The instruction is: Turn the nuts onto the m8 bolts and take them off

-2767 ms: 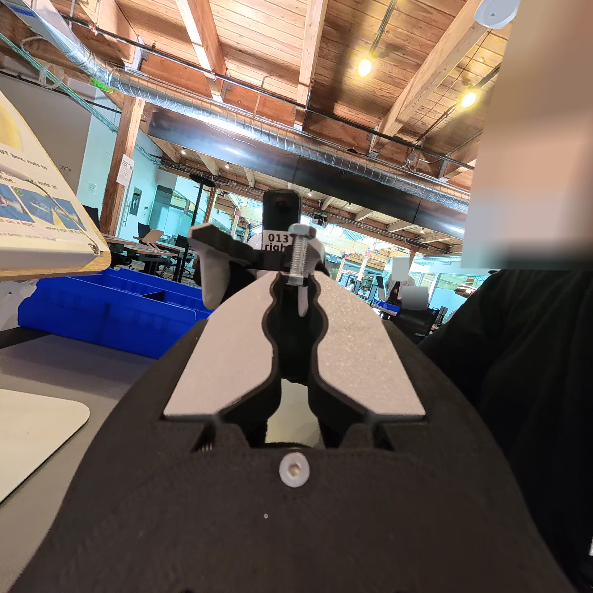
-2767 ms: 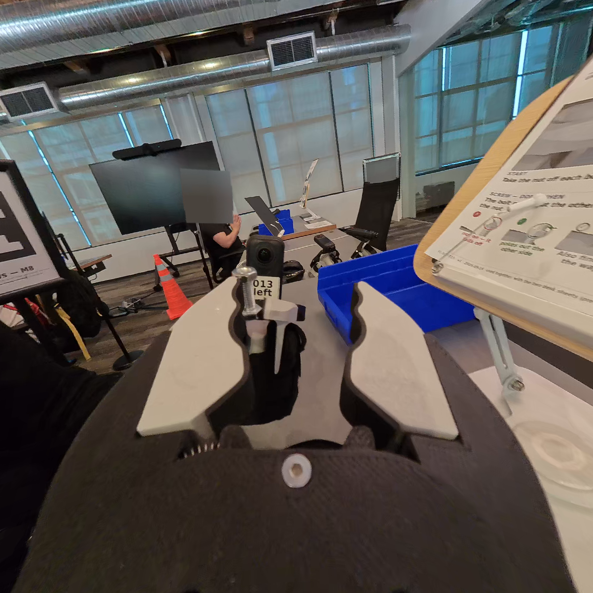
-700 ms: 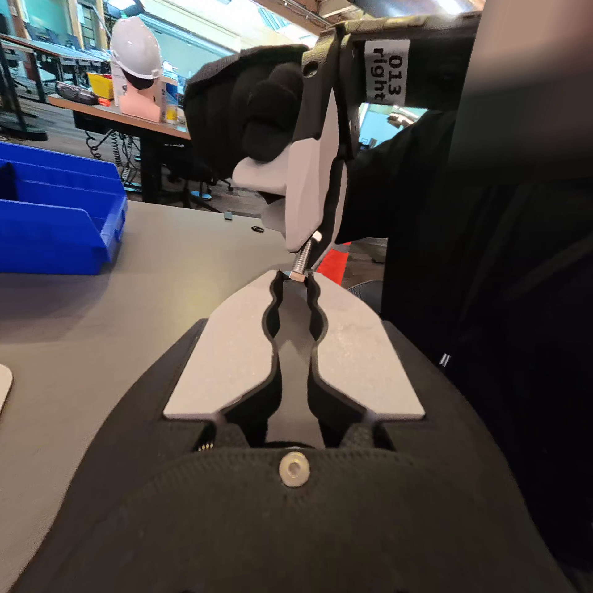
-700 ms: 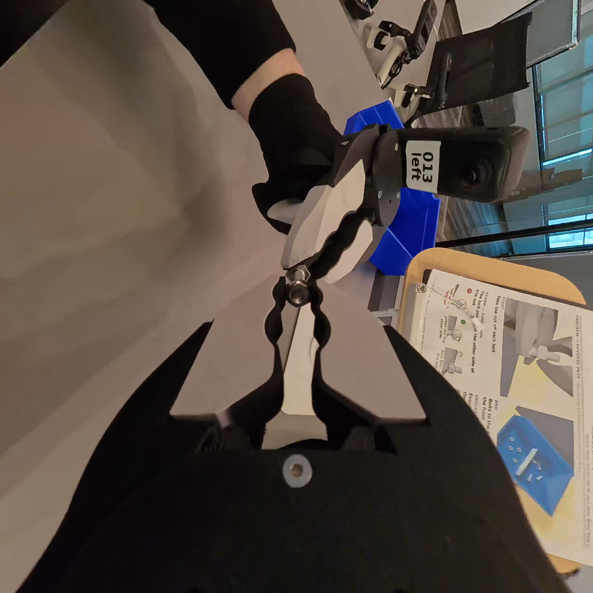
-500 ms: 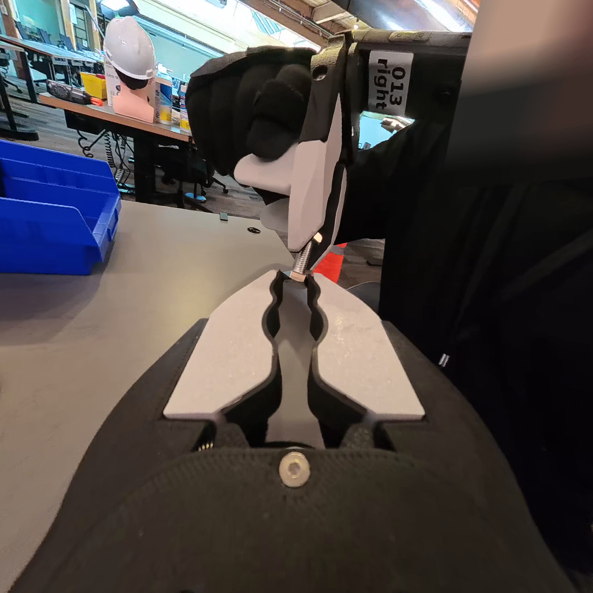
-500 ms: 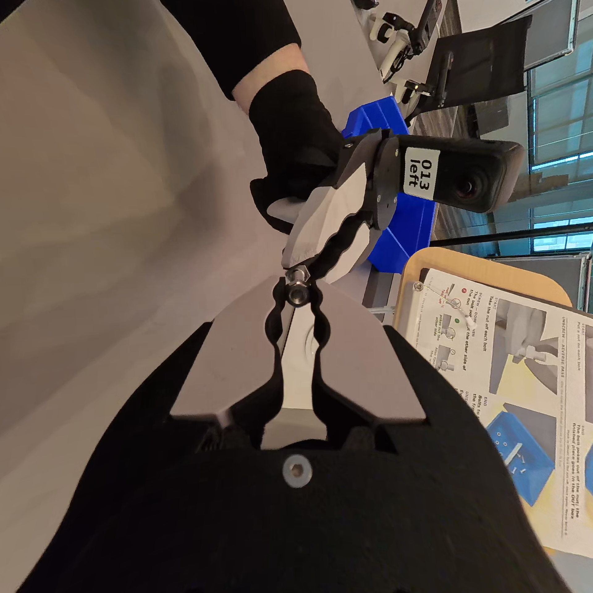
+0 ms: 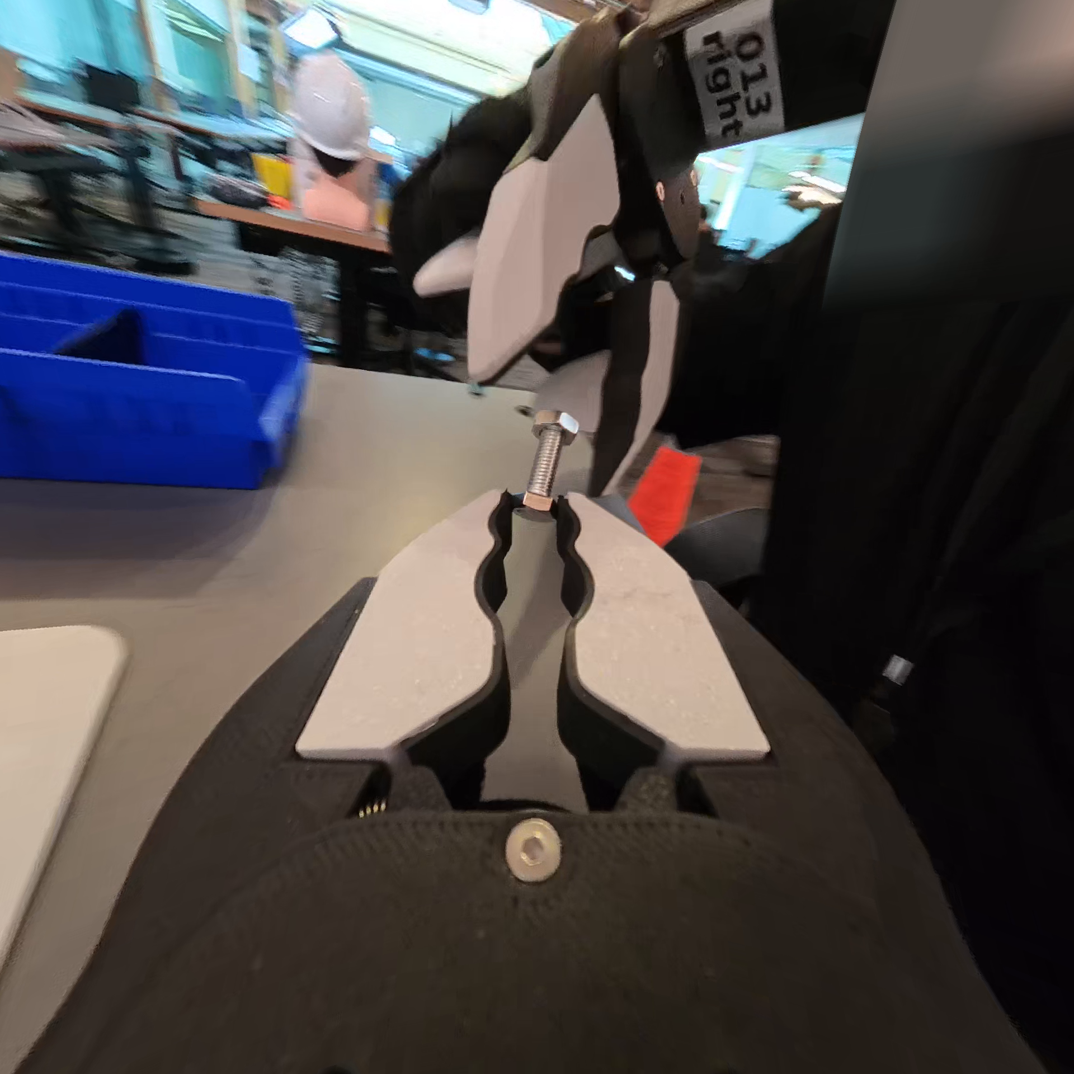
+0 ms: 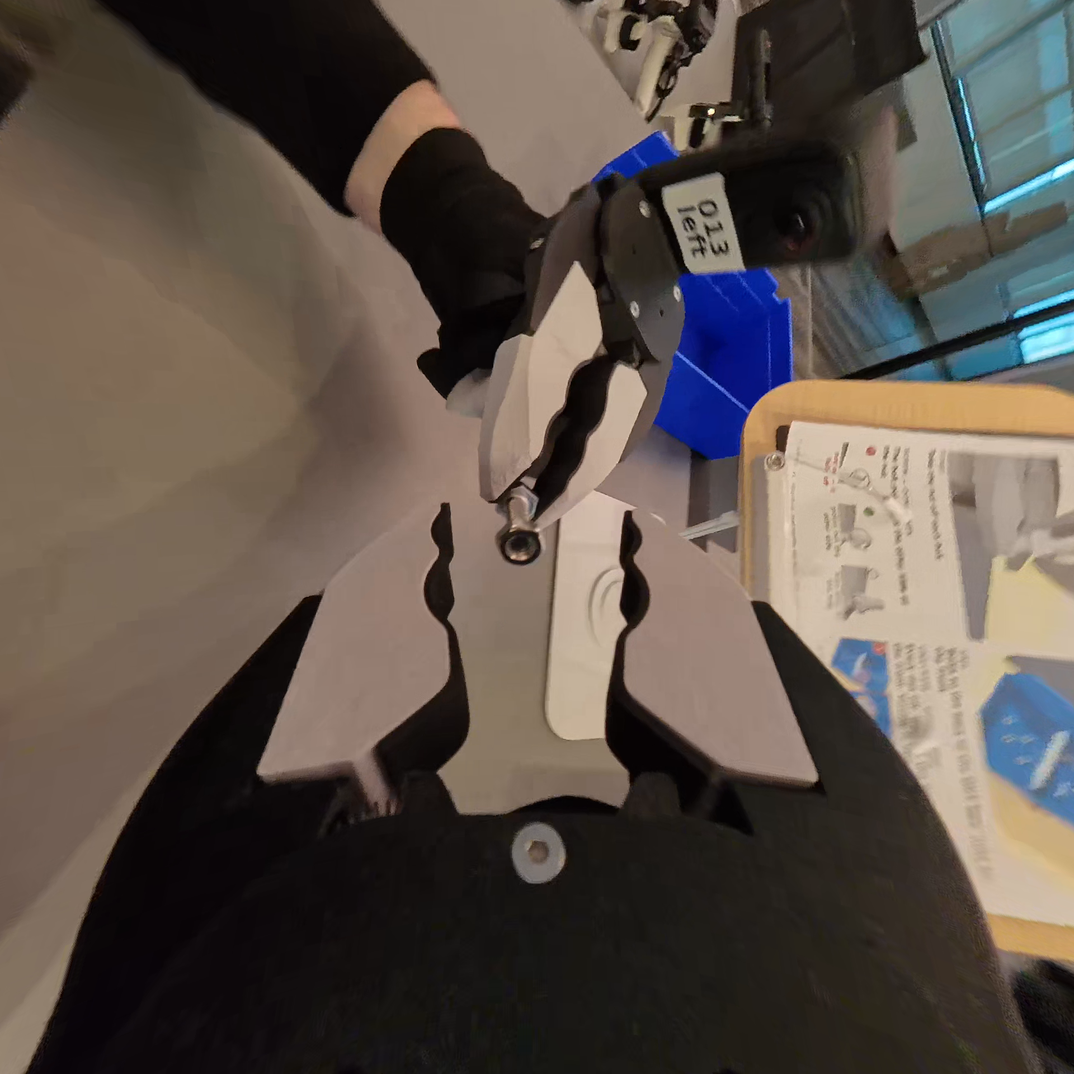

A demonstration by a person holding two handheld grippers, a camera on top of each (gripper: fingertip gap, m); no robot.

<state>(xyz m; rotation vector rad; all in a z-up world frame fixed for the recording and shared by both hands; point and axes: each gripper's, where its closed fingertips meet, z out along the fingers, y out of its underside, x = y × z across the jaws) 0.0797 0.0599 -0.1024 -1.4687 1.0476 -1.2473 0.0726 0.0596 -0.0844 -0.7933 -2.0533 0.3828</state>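
My left gripper (image 7: 536, 497) is shut on a steel hex nut (image 7: 537, 500) at its fingertips. A threaded bolt (image 7: 545, 462) sits in the nut and stands up from it, ending in its hex head (image 7: 556, 427). My right gripper (image 8: 537, 514) is open. The bolt head (image 8: 519, 546) points at it and lies between its spread fingers, and neither pad touches it. In the right wrist view the left gripper (image 8: 514, 501) comes in from above, pinching the nut (image 8: 526, 501). In the left wrist view the right gripper (image 7: 543, 407) hangs open over the bolt head.
A blue bin (image 7: 133, 401) stands on the grey table (image 7: 378, 465) and also shows in the right wrist view (image 8: 720, 360). A wooden board with an instruction sheet (image 8: 930, 581) stands at the right. A white pad (image 8: 581, 627) lies on the table. Gloved hands hold both grippers. Both grippers' tips are close together, under 4 cm apart.
My right gripper was shut on the bolt head and has opened, letting it go. My left gripper has stayed shut on the nut, with the bolt still in it.
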